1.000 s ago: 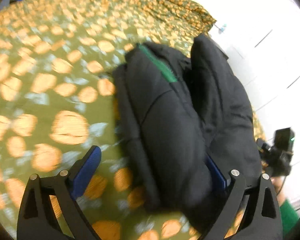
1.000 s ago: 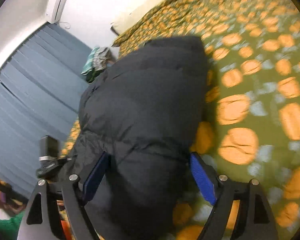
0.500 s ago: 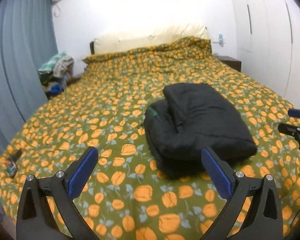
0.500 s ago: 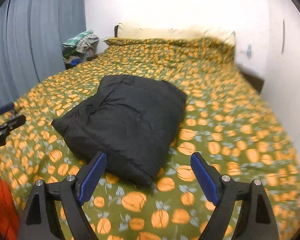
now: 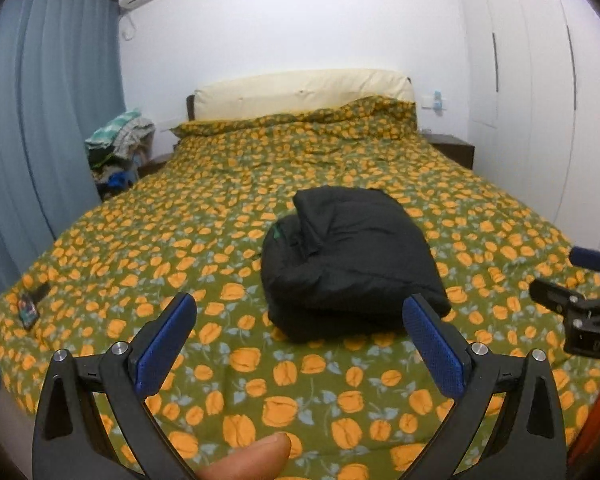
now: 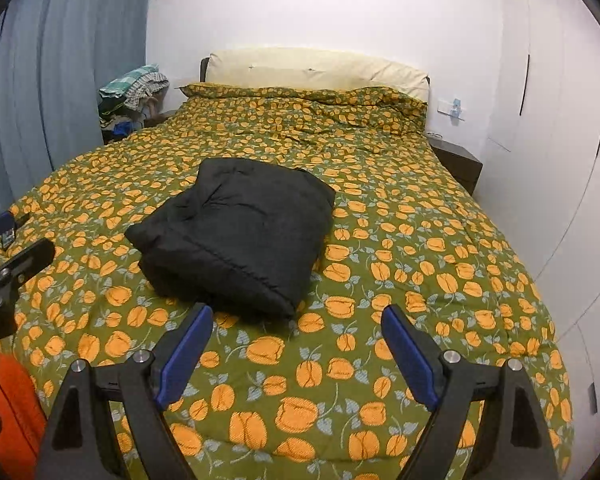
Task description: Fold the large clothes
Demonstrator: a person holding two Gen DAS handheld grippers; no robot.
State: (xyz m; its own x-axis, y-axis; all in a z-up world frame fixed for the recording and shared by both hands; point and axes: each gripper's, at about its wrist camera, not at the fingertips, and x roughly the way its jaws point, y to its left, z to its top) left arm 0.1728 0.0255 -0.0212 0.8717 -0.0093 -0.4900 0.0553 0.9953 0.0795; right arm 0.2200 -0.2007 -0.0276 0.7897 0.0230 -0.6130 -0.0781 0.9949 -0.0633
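A black puffer jacket [image 5: 348,256] lies folded into a compact bundle on the green bed cover with orange tulips [image 5: 180,240]; it also shows in the right wrist view [image 6: 240,232]. My left gripper [image 5: 300,312] is open and empty, held back above the near part of the bed, apart from the jacket. My right gripper [image 6: 296,320] is open and empty, also held back near the foot of the bed. Each gripper shows at the edge of the other's view, the right one [image 5: 580,300] and the left one [image 6: 8,264].
A cream headboard cushion [image 5: 300,92] and white wall lie behind the bed. Blue curtains [image 5: 40,140] hang at the left, with a pile of clothes [image 5: 120,144] beside them. A dark nightstand [image 6: 456,164] and white wardrobe doors [image 6: 560,140] are at the right. A phone [image 5: 28,308] lies on the bed's left edge.
Both grippers have pulled back and away from the jacket, which they were close around a second ago. The folded jacket stays on the bed.
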